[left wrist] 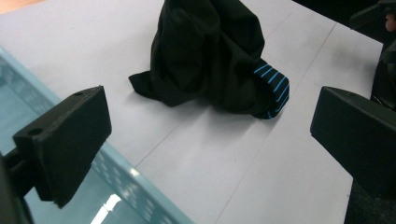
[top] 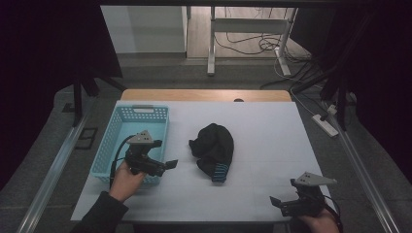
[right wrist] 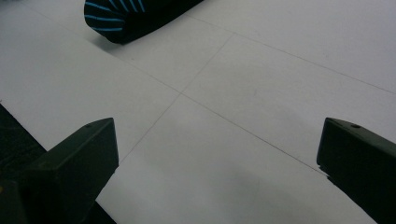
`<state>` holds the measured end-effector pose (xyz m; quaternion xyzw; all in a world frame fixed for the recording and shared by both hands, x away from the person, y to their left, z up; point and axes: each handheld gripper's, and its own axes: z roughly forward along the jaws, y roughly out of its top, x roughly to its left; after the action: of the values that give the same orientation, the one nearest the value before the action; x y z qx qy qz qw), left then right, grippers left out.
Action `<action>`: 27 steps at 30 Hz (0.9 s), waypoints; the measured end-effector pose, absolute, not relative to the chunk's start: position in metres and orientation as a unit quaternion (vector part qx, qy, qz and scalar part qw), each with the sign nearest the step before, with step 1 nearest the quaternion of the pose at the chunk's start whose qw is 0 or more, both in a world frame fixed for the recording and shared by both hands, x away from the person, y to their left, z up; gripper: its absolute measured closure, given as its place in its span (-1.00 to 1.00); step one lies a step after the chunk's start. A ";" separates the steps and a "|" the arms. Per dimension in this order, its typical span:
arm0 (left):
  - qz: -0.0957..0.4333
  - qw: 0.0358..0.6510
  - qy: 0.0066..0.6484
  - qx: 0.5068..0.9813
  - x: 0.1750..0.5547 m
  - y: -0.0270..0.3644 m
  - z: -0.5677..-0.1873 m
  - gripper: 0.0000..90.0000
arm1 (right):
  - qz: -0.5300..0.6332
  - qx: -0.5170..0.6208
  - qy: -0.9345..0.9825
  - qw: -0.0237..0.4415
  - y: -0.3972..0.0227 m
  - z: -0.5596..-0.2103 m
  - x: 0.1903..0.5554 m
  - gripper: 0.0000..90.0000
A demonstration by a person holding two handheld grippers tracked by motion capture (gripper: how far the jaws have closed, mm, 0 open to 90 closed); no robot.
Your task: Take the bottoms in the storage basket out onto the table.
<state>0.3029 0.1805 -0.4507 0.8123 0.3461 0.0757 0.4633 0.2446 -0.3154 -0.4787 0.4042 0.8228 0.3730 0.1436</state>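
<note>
One blue basket [top: 109,145] sits at the table's left, with the left gripper [top: 167,164] hanging over its near right corner, jaws spread wide and empty. One black garment [top: 213,145] with a blue-striped cuff lies bunched mid-table, apart from both grippers; it looks soft, light and floppy, so I'd pinch a raised fold or the cuff. The right gripper [top: 275,202] rests at the near right edge, also wide and empty.

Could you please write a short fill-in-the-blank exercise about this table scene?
1. The light blue perforated plastic basket sits on the table's ____ side.
2. The crumpled black garment has a cuff with ____ stripes.
3. The left gripper has its jaws ____.
4. The right gripper holds ____.

Missing words: left; blue; open; nothing
</note>
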 end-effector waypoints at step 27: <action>0.082 0.462 0.372 0.801 0.286 0.203 -0.458 -1.00 | 0.372 0.405 0.823 0.143 -0.315 -0.479 0.245 -1.00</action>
<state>0.2855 0.2028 -0.4585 0.8006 0.3725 0.0816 0.4622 0.2446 -0.3151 -0.4787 0.4046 0.8230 0.3720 0.1434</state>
